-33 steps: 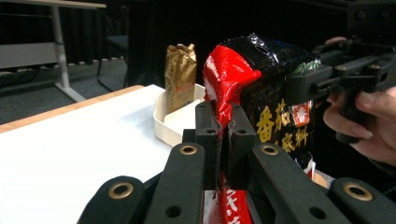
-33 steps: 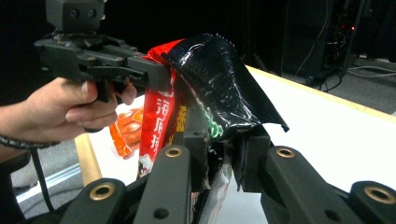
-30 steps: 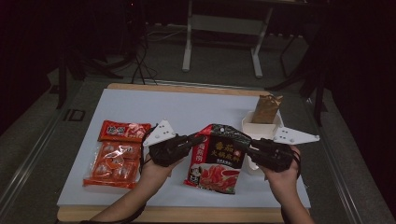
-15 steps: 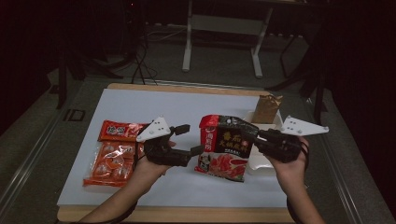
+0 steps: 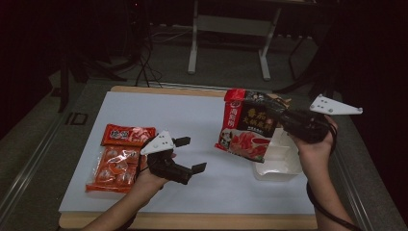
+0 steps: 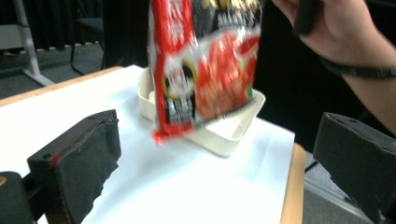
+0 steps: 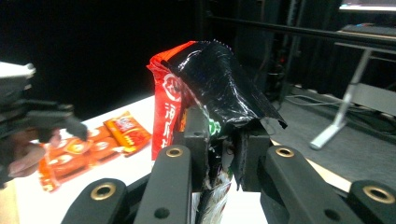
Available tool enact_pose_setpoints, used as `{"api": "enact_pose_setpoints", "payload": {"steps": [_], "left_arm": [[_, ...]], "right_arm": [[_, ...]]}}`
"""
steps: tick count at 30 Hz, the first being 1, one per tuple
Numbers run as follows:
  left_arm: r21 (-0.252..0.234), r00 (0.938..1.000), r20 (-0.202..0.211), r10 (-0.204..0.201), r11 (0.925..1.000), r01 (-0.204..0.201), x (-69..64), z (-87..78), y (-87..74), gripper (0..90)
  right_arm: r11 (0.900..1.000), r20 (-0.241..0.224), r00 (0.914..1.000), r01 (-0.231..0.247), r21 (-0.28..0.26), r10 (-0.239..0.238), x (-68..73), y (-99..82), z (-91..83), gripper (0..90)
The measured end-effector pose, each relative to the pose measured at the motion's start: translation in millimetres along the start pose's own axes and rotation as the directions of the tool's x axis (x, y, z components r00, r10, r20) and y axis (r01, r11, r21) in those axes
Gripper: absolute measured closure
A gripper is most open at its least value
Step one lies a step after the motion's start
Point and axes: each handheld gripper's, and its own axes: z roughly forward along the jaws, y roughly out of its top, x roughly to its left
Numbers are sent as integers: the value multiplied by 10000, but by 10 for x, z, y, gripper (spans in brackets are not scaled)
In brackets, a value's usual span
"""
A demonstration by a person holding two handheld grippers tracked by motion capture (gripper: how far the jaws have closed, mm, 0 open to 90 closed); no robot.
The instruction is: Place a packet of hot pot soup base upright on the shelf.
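Soup-base packet (image 5: 246,126) hangs upright, long axis vertical, in right claw (image 5: 284,120)

Bare table (image 5: 216,178) between orange packets (image 5: 118,156) and white tray (image 5: 281,161).

Three snack packets (image 5: 245,126) (image 5: 128,135) (image 5: 114,168), one white tray (image 5: 284,161), two tongs (image 5: 186,155) (image 5: 284,120).

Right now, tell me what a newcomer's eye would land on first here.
First, the red and black pouch, lifted off the table and pinched by the right tongs above the white tray at the right side. Next, the left tongs, low over the white mat with jaws wide and nothing between them, beside two orange packets at the left.
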Motion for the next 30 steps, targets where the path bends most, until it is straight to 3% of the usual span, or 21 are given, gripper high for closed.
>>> {"api": "enact_pose_setpoints", "payload": {"steps": [7, 12, 15, 20, 26, 30], "left_arm": [[206, 10000, 58, -60, 9998, 59, 22, -12, -202, 14], [206, 9983, 159, -564, 9982, 560, 59, -37, -349, 14], [288, 9974, 64, -712, 9971, 710, 86, -61, -429, 14], [30, 9961, -190, -865, 9962, 865, 123, -81, -542, 14], [-103, 9990, -433, -100, 9999, 95, 99, -90, -639, 14], [-148, 9975, -477, 512, 9985, -520, 74, -88, -699, 14]], "right_arm": [[9999, 665, 9977, -120, 5, 120, -272, 73, -49, 778], [10000, 1088, 9940, -71, -43, 75, -447, 64, -91, 778], [10000, 1293, 9916, -60, 10, 59, -540, 39, -108, 778], [10000, 1413, 9900, 30, 39, -35, -673, -30, -132, 777], [9995, 1672, 9855, 304, 32, -305, -789, -97, -173, 776], [9987, 1888, 9807, 502, 74, -507, -857, -144, -210, 776]]}}
